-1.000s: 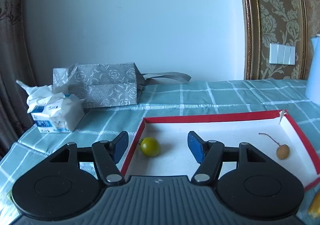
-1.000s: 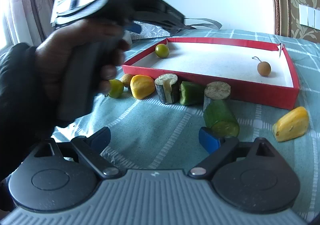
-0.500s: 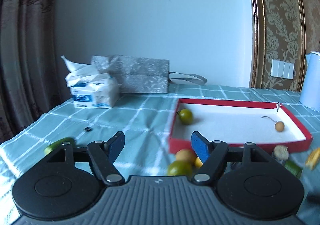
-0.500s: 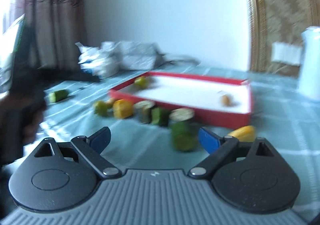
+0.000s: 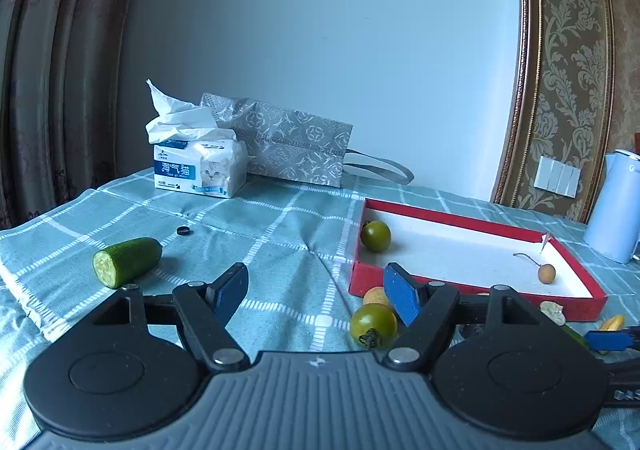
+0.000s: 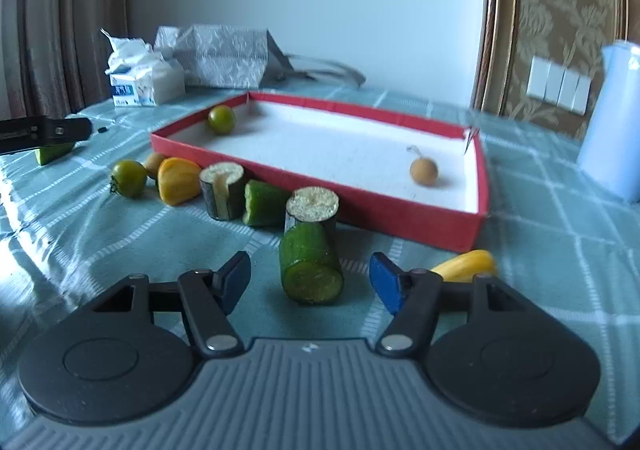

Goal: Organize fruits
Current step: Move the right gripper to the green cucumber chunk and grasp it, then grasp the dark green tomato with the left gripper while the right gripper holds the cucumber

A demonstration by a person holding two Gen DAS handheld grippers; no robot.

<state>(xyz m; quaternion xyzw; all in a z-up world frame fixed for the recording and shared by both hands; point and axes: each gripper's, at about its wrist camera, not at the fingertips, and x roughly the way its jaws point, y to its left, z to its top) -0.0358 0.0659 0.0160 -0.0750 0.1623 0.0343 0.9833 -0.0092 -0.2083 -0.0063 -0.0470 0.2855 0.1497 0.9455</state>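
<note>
A red tray (image 5: 576,308) (image 6: 320,206) with a white floor holds a green tomato (image 5: 375,235) (image 6: 221,119) and a small brown fruit (image 5: 546,273) (image 6: 423,170). My left gripper (image 5: 316,292) is open and empty, with a second green tomato (image 5: 373,325) (image 6: 128,178) just right of its gap. A cucumber piece (image 5: 127,261) lies to its left. My right gripper (image 6: 310,280) is open with a green cucumber piece (image 6: 311,265) between its fingers, not clamped. Yellow fruit pieces (image 6: 177,180) (image 6: 466,271) and cut pieces (image 6: 222,190) lie before the tray.
A tissue pack (image 5: 198,166) and a silver gift bag (image 5: 296,148) stand at the back of the checked cloth. A white jug (image 5: 614,206) (image 6: 614,118) stands at the right. A small black ring (image 5: 183,230) lies on the cloth.
My left gripper has pulled back from over the tray to the cloth in front of it. My right gripper has moved so the green cucumber piece sits between its fingers.
</note>
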